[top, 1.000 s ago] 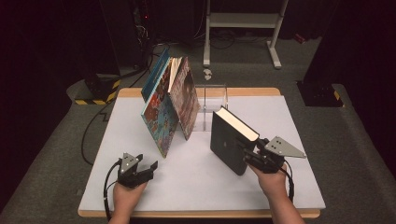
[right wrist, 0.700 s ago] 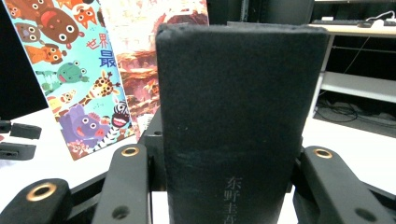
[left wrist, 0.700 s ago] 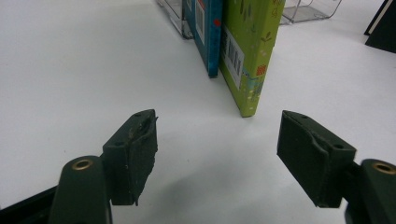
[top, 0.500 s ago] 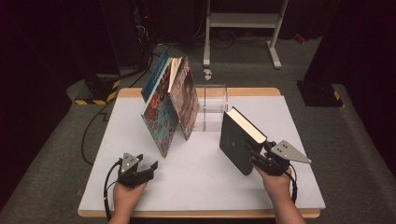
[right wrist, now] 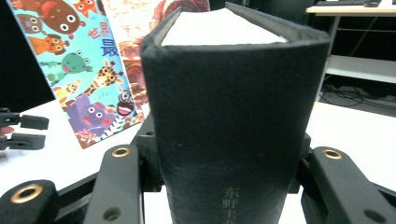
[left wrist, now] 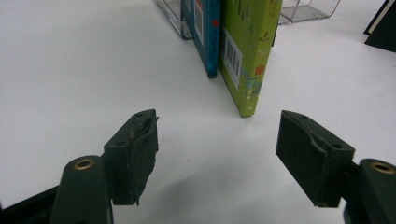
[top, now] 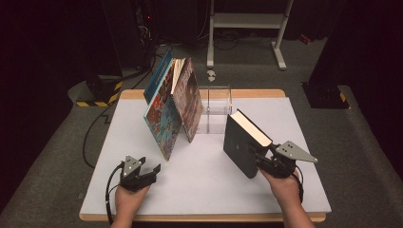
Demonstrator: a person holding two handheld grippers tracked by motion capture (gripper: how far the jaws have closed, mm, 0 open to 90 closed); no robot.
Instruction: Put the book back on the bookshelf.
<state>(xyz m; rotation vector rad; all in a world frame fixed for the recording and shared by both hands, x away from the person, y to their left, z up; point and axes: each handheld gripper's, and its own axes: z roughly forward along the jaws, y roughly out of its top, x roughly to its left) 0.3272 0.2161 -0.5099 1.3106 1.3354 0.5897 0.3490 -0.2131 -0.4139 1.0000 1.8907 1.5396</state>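
At right of centre in the high view, the right gripper (top: 260, 160) pinches the spine of a black book (top: 241, 145) standing upright on the white table (top: 199, 190), its jaws having just been opening slightly. At lower left, the left gripper (top: 151, 171) rests with jaws spread, nothing between them, well apart from the leaning picture books (top: 173, 107) at upper centre.

Bright overhead light whitens the table (top: 204, 190), while the surroundings stay dark. Soft shadows sit under the left gripper's (left wrist: 217, 154) jaws; the book (right wrist: 233, 121) between the right gripper's (right wrist: 229, 186) jaws looks slightly blurred.
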